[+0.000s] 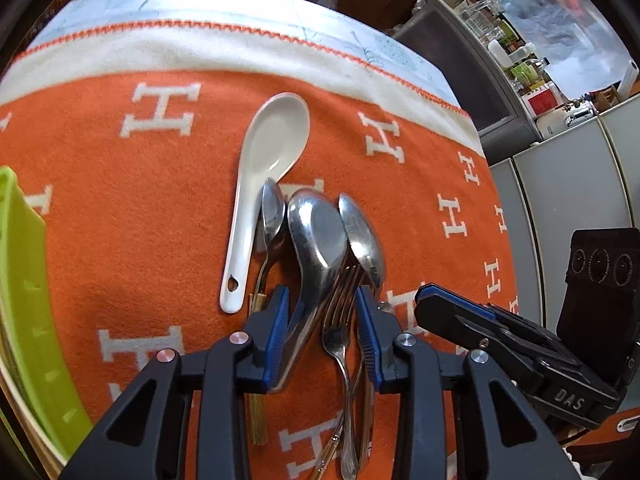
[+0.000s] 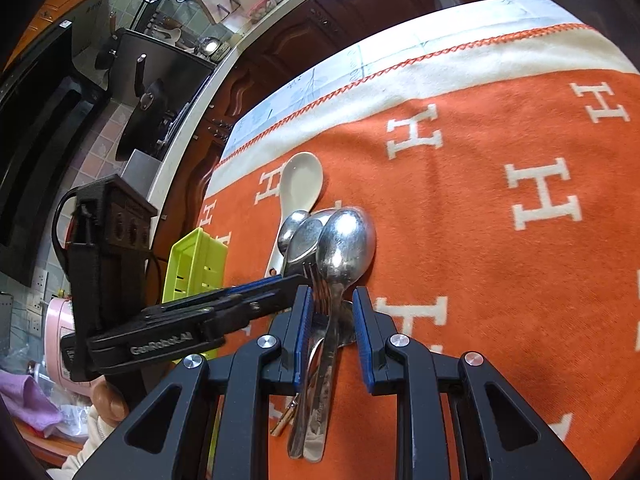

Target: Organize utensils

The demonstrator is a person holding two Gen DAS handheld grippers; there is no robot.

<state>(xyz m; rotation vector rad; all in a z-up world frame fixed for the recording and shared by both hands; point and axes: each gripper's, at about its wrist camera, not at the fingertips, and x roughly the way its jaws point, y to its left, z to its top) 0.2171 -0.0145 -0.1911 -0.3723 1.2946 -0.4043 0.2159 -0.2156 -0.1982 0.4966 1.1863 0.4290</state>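
While both of my grippers crowd the same heap, the metal utensils lie bunched on the orange blanket (image 1: pixel 140 240): a wide steel spoon (image 1: pixel 316 232), a fork (image 1: pixel 340 312), another steel spoon (image 1: pixel 364 240) and a small spoon (image 1: pixel 273 212), overlapping. My left gripper (image 1: pixel 322 332) is spread open, its blue pads (image 1: pixel 277 332) on either side of the wide spoon's handle and the fork, clamping nothing. My right gripper (image 2: pixel 331 332) is also unclenched, straddling the handles from the other side; the left one's finger pokes across in front of it. A white ceramic spoon (image 1: pixel 272 160) lies just beside the pile, touching the small spoon. A lime-green basket (image 1: pixel 28 300) sits at the blanket's edge, well apart.
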